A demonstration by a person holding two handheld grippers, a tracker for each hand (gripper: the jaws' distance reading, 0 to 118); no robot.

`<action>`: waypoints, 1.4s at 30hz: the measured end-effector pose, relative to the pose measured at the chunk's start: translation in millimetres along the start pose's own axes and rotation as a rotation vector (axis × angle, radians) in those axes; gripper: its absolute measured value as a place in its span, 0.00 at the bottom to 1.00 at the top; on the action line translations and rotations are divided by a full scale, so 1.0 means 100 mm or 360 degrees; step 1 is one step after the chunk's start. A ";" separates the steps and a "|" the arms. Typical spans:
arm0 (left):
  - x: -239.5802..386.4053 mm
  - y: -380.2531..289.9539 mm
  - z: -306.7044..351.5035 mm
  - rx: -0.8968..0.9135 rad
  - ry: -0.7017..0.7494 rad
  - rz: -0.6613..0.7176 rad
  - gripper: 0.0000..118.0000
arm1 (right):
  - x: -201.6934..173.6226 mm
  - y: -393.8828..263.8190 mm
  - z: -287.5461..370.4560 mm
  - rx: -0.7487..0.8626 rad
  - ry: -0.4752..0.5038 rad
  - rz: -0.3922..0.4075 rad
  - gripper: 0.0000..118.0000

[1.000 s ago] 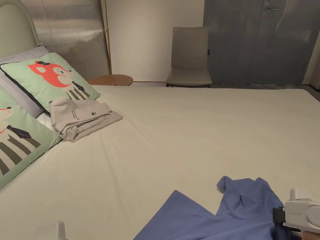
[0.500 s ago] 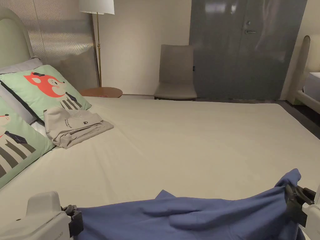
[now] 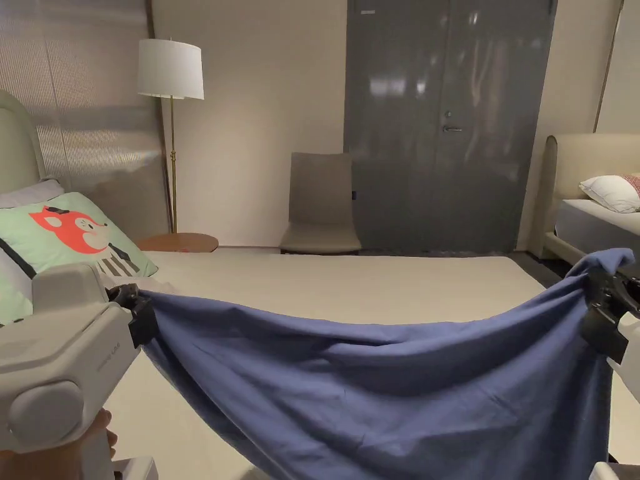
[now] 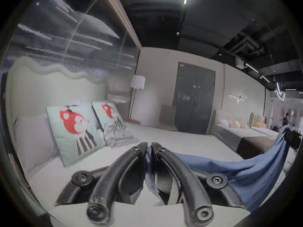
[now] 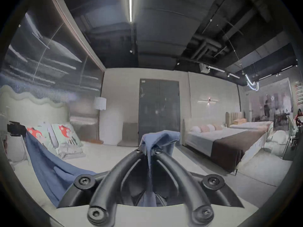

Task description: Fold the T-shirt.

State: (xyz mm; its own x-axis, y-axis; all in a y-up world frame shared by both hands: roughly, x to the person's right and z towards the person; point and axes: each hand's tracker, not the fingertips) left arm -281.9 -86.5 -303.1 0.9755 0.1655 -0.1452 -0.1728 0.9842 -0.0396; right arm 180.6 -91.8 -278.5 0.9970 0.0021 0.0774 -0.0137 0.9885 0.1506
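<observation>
Blue T-shirt hangs between the left claw and right claw, both pinching it above the bed; pillows and a chair sit behind.

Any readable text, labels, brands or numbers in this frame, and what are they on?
None can be read.
Left gripper: small grey print on its white housing, too small and blurred to read.
Door: a small plate near its top edge, too small to read.
Blue T-shirt: no print visible.
Fox cushion: a picture, no words.
</observation>
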 end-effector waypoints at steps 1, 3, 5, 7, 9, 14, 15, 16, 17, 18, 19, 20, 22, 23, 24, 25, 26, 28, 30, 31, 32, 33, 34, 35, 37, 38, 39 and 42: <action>0.03 0.14 -0.09 0.0015 -0.0007 -0.0007 0.03 | 0.03 0.12 -0.08 0.0001 0.0001 -0.0004 0.03; 0.09 0.41 -0.30 0.0022 -0.0021 -0.0018 0.03 | 0.04 0.31 -0.31 0.0022 -0.0001 -0.0016 0.03; 0.15 0.66 -0.55 0.0039 -0.0037 -0.0028 0.03 | 0.04 0.51 -0.56 0.0021 0.0000 -0.0012 0.03; 0.21 0.86 -0.77 0.0048 -0.0029 -0.0039 0.03 | 0.02 0.66 -0.82 0.0033 0.0005 -0.0017 0.03; 0.26 1.05 -0.97 0.0056 -0.0031 -0.0030 0.03 | 0.00 0.78 -1.05 0.0055 0.0008 -0.0021 0.03; 0.39 1.47 -1.52 0.0118 -0.0013 -0.0009 0.03 | -0.10 1.04 -1.72 0.0098 0.0003 -0.0073 0.03; 0.40 1.53 -1.62 0.0125 -0.0004 -0.0002 0.03 | -0.11 1.08 -1.83 0.0106 0.0008 -0.0084 0.03; 0.42 1.60 -1.72 0.0135 0.0002 0.0008 0.03 | -0.13 1.11 -1.96 0.0117 0.0005 -0.0088 0.03; 0.43 1.66 -1.82 0.0150 0.0005 0.0024 0.03 | -0.14 1.14 -2.09 0.0130 0.0001 -0.0093 0.03; 0.44 1.72 -1.92 0.0158 0.0008 0.0027 0.03 | -0.15 1.16 -2.20 0.0141 -0.0003 -0.0093 0.03; 0.45 1.78 -2.03 0.0171 0.0015 0.0030 0.03 | -0.17 1.18 -2.32 0.0158 -0.0005 -0.0085 0.03; 0.47 1.83 -2.13 0.0195 0.0034 0.0030 0.03 | -0.18 1.21 -2.44 0.0170 -0.0010 -0.0079 0.03; 0.50 1.93 -2.31 0.0229 0.0060 0.0022 0.03 | -0.22 1.27 -2.64 0.0184 -0.0016 -0.0091 0.03; 0.51 1.98 -2.41 0.0259 0.0071 0.0021 0.03 | -0.23 1.29 -2.76 0.0197 -0.0023 -0.0096 0.03; 0.52 2.01 -2.47 0.0283 0.0073 0.0022 0.03 | -0.24 1.31 -2.84 0.0213 -0.0032 -0.0093 0.03; 0.53 2.05 -2.56 0.0302 0.0078 0.0024 0.03 | -0.27 1.34 -2.94 0.0229 -0.0043 -0.0091 0.03; 0.54 2.08 -2.63 0.0323 0.0080 0.0031 0.03 | -0.29 1.36 -3.03 0.0238 -0.0051 -0.0090 0.03; 0.57 2.15 -2.79 0.0343 0.0086 0.0040 0.03 | -0.33 1.38 -3.19 0.0264 -0.0070 -0.0065 0.03; 0.62 2.17 -2.93 0.0362 0.0098 0.0043 0.03 | -0.38 1.38 -3.33 0.0282 -0.0085 -0.0039 0.03; 0.65 2.16 -3.00 0.0371 0.0108 0.0034 0.03 | -0.38 1.36 -3.40 0.0283 -0.0083 -0.0045 0.03; 0.67 2.14 -3.07 0.0377 0.0112 0.0023 0.03 | -0.40 1.33 -3.46 0.0288 -0.0099 -0.0036 0.03; 0.69 2.11 -3.13 0.0381 0.0113 0.0015 0.03 | -0.41 1.30 -3.52 0.0283 -0.0120 -0.0018 0.03; 0.72 2.06 -3.19 0.0379 0.0116 0.0011 0.03 | -0.42 1.25 -3.59 0.0273 -0.0135 0.0001 0.03; 0.74 2.01 -3.25 0.0370 0.0125 0.0011 0.03 | -0.42 1.19 -3.64 0.0260 -0.0145 0.0025 0.03; 0.76 1.91 -3.36 0.0344 0.0128 0.0021 0.03 | -0.43 1.07 -3.71 0.0233 -0.0170 0.0062 0.03; 0.77 1.84 -3.40 0.0328 0.0128 0.0025 0.03 | -0.43 1.00 -3.72 0.0223 -0.0185 0.0077 0.03; 0.77 1.79 -3.44 0.0313 0.0128 0.0026 0.03 | -0.42 0.93 -3.73 0.0210 -0.0187 0.0085 0.03; 0.77 1.60 -3.48 0.0254 0.0120 0.0031 0.03 | -0.39 0.73 -3.73 0.0135 -0.0189 0.0111 0.03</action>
State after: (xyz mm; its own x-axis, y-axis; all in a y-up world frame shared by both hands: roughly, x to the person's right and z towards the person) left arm -282.1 61.2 -664.5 0.9580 0.1855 -0.2185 -0.1622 0.9794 0.1206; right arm 169.1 36.3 -638.1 0.9775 0.0476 0.2057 -0.0942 0.9702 0.2231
